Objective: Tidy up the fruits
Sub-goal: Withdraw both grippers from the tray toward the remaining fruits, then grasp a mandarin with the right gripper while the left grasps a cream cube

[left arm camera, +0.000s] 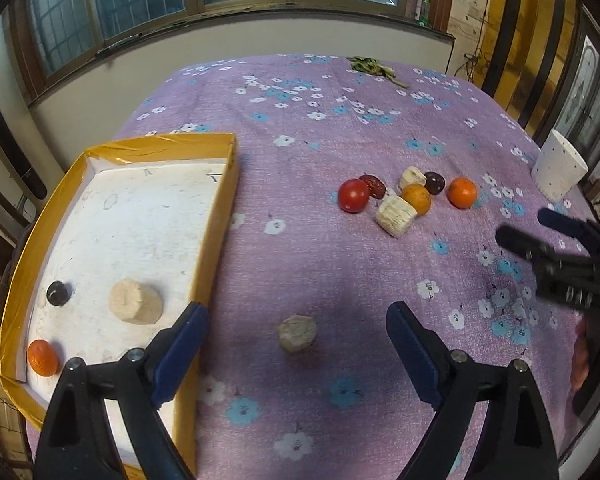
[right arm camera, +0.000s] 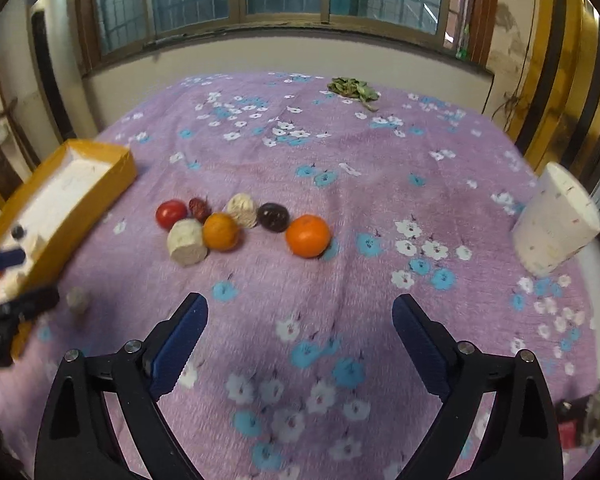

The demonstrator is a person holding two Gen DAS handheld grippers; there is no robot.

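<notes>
My left gripper (left arm camera: 296,344) stands wide, nothing between its pads; my right gripper (right arm camera: 300,336) likewise stands wide and bare. No earlier picture is at hand, so I report the present state only.

The tray (left arm camera: 216,216), yellow-rimmed with a white floor, lies at the left of the purple flowered cloth (left arm camera: 320,152), its long axis running from near me away toward the windows. Inside it: a small orange (left arm camera: 42,357) at the near corner, a dark round fruit (left arm camera: 57,293) beyond it, and a pale stub (left arm camera: 135,301) resting on a flat end.

A smaller pale piece (left arm camera: 298,333) sits on the cloth just outside the tray's right wall, directly ahead of my left jaws.

The remaining cluster lies mid-cloth, strung roughly left to right: tomato (right arm camera: 171,213), red date (right arm camera: 199,207), pale cylinder (right arm camera: 186,241) (lying on its side, cut end toward me), an orange (right arm camera: 221,231), another pale piece (right arm camera: 242,208), dark plum (right arm camera: 273,217), and a second orange (right arm camera: 308,236) slightly apart.

A white cup (right arm camera: 556,224) stands tilted at the right edge.
</notes>
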